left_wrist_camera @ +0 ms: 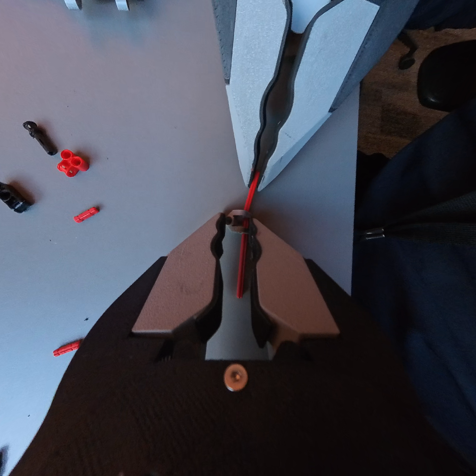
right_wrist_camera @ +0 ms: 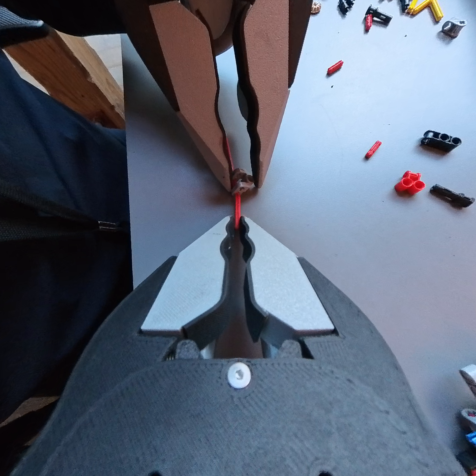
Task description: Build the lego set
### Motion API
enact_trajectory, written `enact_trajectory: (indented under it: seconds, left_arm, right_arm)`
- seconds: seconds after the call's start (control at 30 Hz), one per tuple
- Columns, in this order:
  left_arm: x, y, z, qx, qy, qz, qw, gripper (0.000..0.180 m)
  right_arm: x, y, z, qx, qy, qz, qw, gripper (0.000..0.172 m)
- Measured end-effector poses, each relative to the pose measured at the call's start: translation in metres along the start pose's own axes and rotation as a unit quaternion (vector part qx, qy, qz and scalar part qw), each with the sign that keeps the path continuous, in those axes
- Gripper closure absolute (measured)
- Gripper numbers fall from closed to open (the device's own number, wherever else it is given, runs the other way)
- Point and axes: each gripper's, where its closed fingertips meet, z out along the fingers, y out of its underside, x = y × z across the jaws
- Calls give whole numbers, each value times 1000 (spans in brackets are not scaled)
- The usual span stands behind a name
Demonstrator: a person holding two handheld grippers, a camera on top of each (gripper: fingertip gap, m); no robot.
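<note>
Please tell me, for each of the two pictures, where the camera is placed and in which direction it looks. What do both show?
Left wrist view: on the left gripper, looking down its brown fingers at the table; dark-clothed legs at right.
Right wrist view: on the right gripper, facing the opposite way; legs at left.
Shared: red axle, grey connector, red three-hole piece.

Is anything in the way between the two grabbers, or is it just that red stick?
Nothing visible blocks them. The red stick bridges the gap: the right gripper pinches one end, and the left gripper holds a small grey connector that the stick passes through.
</note>
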Motion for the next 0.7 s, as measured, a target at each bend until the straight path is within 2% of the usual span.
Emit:
enact_trajectory:
  seconds: [0.7]
  left_arm:
    - [1, 0, 0, 5, 11, 13, 1000, 165]
  right_arm:
    - [-2, 2, 1, -4, -4, -6, 1000, 171]
